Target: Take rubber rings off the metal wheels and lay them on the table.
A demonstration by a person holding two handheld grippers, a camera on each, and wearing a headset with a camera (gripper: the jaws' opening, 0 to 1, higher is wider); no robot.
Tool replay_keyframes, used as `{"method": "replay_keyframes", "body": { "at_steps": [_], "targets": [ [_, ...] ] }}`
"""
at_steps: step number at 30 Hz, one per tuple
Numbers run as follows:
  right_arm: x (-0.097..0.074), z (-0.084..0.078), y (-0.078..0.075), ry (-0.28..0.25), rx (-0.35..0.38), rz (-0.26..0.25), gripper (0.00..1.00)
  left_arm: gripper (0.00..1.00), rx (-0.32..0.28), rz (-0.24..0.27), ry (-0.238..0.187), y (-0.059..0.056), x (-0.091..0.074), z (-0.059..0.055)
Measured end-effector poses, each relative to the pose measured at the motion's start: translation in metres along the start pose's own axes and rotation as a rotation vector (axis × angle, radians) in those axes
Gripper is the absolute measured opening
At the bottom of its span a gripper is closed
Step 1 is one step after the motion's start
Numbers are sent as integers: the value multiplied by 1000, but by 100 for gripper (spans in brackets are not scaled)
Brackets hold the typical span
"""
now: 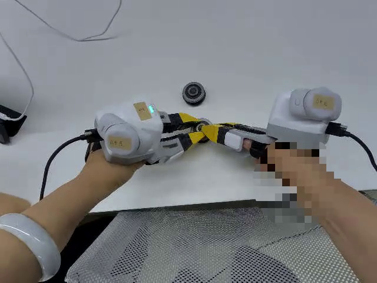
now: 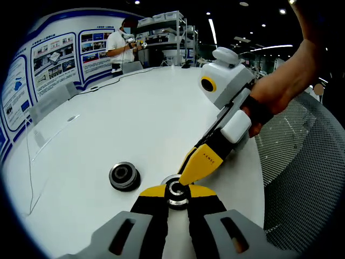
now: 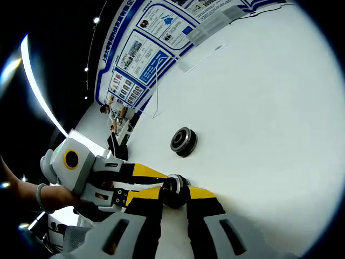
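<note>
We see a white table (image 1: 247, 47). The far wheel (image 1: 194, 92) at centre is black with a silver hub, the near wheel (image 2: 177, 190) black and silver too. Left gripper (image 1: 201, 132) and right gripper (image 3: 173, 193): yellow-and-black jaws, white-grey bodies. Bottom: grey mesh (image 1: 206, 247); lower left, a pale bangle (image 1: 29, 239).

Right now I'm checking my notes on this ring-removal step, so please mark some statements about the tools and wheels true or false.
1. The left tool and the right tool meet at the held wheel. True.
2. The left tool hangs open, clear of any wheel. False: its jaws close on the held wheel.
3. A second wheel lies on the table, apart from both tools. True.
4. The second wheel sits nearer the person than the tools. False: it lies beyond them, farther up the table.
</note>
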State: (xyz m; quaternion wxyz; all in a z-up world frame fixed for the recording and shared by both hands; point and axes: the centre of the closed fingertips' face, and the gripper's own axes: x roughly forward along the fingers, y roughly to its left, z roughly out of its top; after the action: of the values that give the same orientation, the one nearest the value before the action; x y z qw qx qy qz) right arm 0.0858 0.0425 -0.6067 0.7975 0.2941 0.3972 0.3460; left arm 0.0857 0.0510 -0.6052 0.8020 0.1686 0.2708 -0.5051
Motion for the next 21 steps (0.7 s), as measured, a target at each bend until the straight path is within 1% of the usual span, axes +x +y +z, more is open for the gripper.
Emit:
{"method": "replay_keyframes", "body": {
  "at_steps": [8, 12, 14, 15, 16, 17, 18, 21],
  "targets": [
    [-4, -3, 1, 9, 9, 7, 17, 12, -3, 0, -3, -1, 0, 0],
    [-4, -4, -1, 11, 27, 13, 16, 12, -4, -1, -5, -1, 0, 0],
    [-2, -4, -3, 6, 54, 21, 16, 12, -6, -2, -6, -1, 0, 0],
    [-1, -3, -1, -3, 80, 37, 16, 12, -6, -2, -6, -1, 0, 0],
    [0, -3, -2, -10, 142, 46, 16, 12, -6, -2, -7, -1, 0, 0],
    [0, -2, -1, -10, 158, 58, 16, 12, -7, -1, -7, -1, 0, 0],
    [-1, -2, -2, -8, 151, 58, 16, 12, -8, -2, -8, -1, 1, 0],
    [-5, -3, 1, -7, 125, 52, 16, 12, -5, -3, -6, -1, 1, 1]
  ]
}}
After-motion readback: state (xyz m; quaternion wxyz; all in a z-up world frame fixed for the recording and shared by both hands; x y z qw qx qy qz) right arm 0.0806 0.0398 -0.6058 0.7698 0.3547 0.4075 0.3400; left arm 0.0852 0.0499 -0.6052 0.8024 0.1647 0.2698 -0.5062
